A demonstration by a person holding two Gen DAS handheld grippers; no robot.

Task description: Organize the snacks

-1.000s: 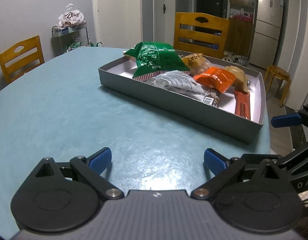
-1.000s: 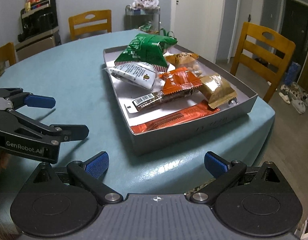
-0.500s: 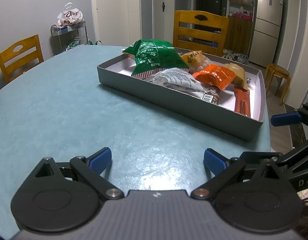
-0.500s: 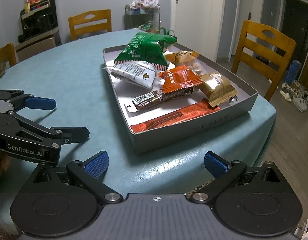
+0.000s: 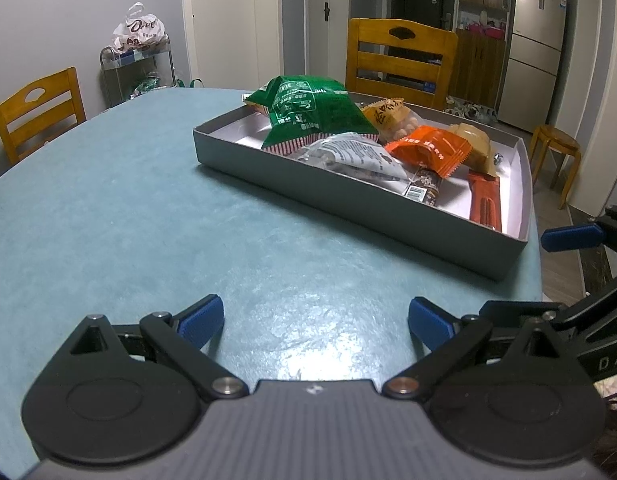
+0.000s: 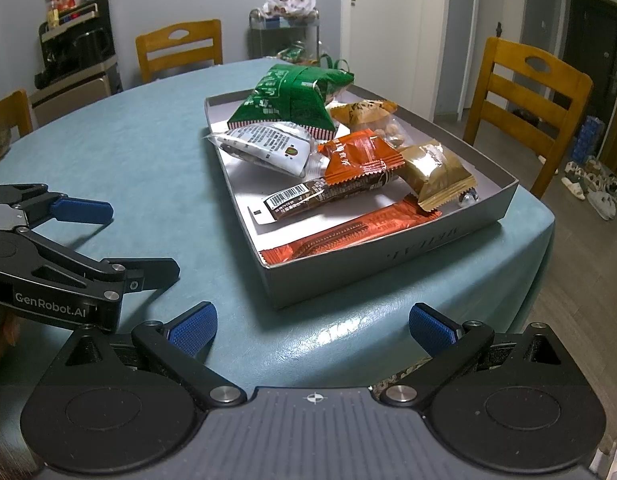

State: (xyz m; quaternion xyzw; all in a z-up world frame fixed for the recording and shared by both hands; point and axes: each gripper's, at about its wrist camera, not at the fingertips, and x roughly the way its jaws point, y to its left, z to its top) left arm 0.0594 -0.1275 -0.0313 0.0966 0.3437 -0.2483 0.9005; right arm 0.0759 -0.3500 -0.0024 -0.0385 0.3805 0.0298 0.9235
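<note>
A grey shallow box (image 6: pixel 372 264) (image 5: pixel 348 196) sits on the teal table and holds several snack packs. A green bag (image 6: pixel 288 100) (image 5: pixel 312 116) lies at its far end, a white pack (image 6: pixel 268 148) beside it. An orange pack (image 6: pixel 360 156) (image 5: pixel 428 152), a gold pack (image 6: pixel 436 172), a brown bar (image 6: pixel 324 196) and a red bar (image 6: pixel 356 232) (image 5: pixel 486 204) fill the rest. My left gripper (image 5: pixel 314 320) (image 6: pixel 120 240) hovers open over bare table left of the box. My right gripper (image 6: pixel 312 326) is open and empty just short of the box's near wall.
Wooden chairs stand around the table: one (image 6: pixel 528 92) behind the box, one (image 5: pixel 36 108) at the far left. A wire rack with a white bag (image 5: pixel 138 32) stands by the wall. The table edge (image 6: pixel 544 248) drops off right of the box.
Both grippers have stayed open. The left view has shifted slightly, with the box drifting a little in the frame; the right gripper has edged a bit nearer the box.
</note>
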